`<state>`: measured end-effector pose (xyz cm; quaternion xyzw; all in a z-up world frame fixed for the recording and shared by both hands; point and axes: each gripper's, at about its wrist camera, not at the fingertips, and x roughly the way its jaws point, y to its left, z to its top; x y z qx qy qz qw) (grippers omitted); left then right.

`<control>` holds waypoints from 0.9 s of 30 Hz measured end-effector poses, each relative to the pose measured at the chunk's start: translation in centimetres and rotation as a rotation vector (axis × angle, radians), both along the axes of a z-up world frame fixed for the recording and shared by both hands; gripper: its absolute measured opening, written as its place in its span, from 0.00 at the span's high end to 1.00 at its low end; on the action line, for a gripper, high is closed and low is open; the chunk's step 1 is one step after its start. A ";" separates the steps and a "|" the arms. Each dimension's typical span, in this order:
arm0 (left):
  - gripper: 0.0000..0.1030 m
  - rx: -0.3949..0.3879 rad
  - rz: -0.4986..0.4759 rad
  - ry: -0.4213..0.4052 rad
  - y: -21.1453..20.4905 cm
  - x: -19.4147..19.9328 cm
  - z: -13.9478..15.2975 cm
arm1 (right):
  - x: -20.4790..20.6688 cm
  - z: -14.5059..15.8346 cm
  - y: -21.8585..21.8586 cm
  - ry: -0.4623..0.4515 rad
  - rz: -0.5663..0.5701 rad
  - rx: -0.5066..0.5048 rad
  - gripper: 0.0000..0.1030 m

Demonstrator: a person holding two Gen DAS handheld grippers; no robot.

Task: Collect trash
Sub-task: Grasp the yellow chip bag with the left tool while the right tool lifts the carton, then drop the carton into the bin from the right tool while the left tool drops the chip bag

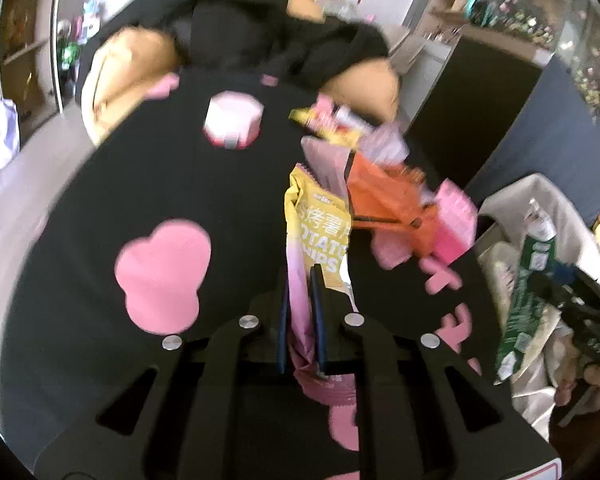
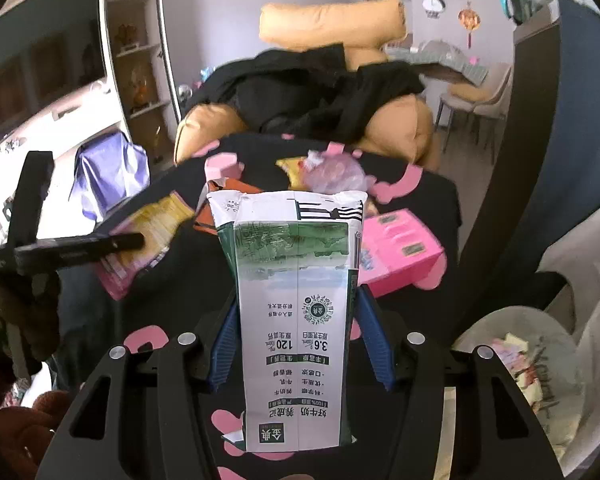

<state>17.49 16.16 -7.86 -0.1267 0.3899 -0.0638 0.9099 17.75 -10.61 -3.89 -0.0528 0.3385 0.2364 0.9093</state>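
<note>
My left gripper [image 1: 300,284] is shut on a yellow and pink potato chips bag [image 1: 316,220], which stands up between the blue pads above the black tablecloth [image 1: 160,184]. My right gripper [image 2: 296,296] is shut on a green and white milk carton [image 2: 296,280], held upright with its torn top away from me. In the right wrist view the left gripper [image 2: 134,240] shows at the left with the chips bag [image 2: 148,236]. In the left wrist view the right gripper [image 1: 552,280] shows at the far right with the carton [image 1: 528,280].
On the cloth lie an orange wrapper [image 1: 384,196], a pink box [image 2: 400,248], a pink cup [image 1: 232,122], a crumpled clear wrapper [image 2: 332,176] and more snack packets. A bin lined with a white bag [image 2: 572,272] holds wrappers at the right. An orange armchair [image 2: 328,20] with dark clothes stands behind.
</note>
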 end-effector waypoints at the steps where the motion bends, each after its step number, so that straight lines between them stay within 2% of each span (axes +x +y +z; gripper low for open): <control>1: 0.90 0.001 -0.003 -0.026 -0.2 -0.3 1.1 | -0.2 0.4 -0.3 -0.014 -0.004 0.004 0.49; 9: 0.90 0.039 -0.056 -0.221 -3.8 -1.6 9.7 | -2.0 5.3 -3.3 -0.166 -0.021 0.053 0.49; 13: 0.90 0.028 -0.097 -0.270 -6.7 -1.4 12.3 | -2.9 7.8 -5.3 -0.249 -0.041 0.058 0.49; 20: 0.90 0.018 -0.204 -0.294 -12.8 -1.2 13.4 | -4.7 9.5 -10.7 -0.338 -0.129 0.064 0.49; 27: 0.90 0.021 -0.315 -0.260 -18.6 -0.8 12.7 | -5.5 9.3 -16.3 -0.357 -0.245 0.100 0.49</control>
